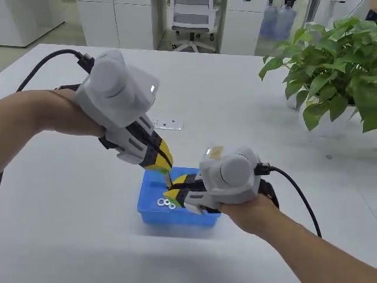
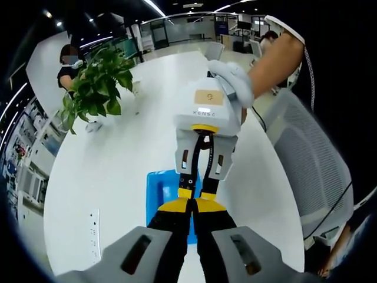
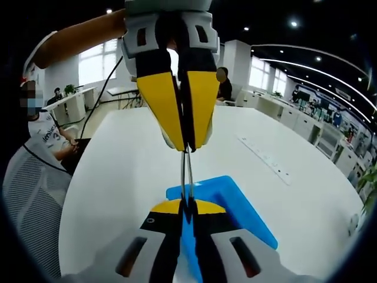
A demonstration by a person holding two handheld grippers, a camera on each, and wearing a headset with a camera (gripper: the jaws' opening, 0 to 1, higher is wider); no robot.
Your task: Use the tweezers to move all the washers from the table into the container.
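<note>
Two grippers are brought tip to tip over the blue container (image 1: 152,200) in the lower middle of the head view. The left gripper (image 1: 166,165) is held by a hand entering from the left edge and is angled down and to the right. The right gripper (image 1: 171,193) is held by a hand entering from the lower right and is pointed leftwards, low over the container. In the right gripper view the thin metal tweezers (image 3: 185,174) are seen running straight from the left gripper's yellow tips down into the right gripper's own tips; both pairs of jaws are pressed narrow, and the tweezers are pinched in each. A few small pale washers (image 1: 166,204) are seen lying together inside the container, near its front wall. The container is set on a wide white table (image 1: 247,112), where a white power strip (image 1: 166,124) is laid further back and a leafy green plant (image 1: 330,71) is placed at the right edge. An office chair (image 1: 191,17) is visible at the top of the frame. On the right gripper's housing in the left gripper view, a pale label with a mark like a 9 can be made out; the small print below it cannot be read with certainty.
</note>
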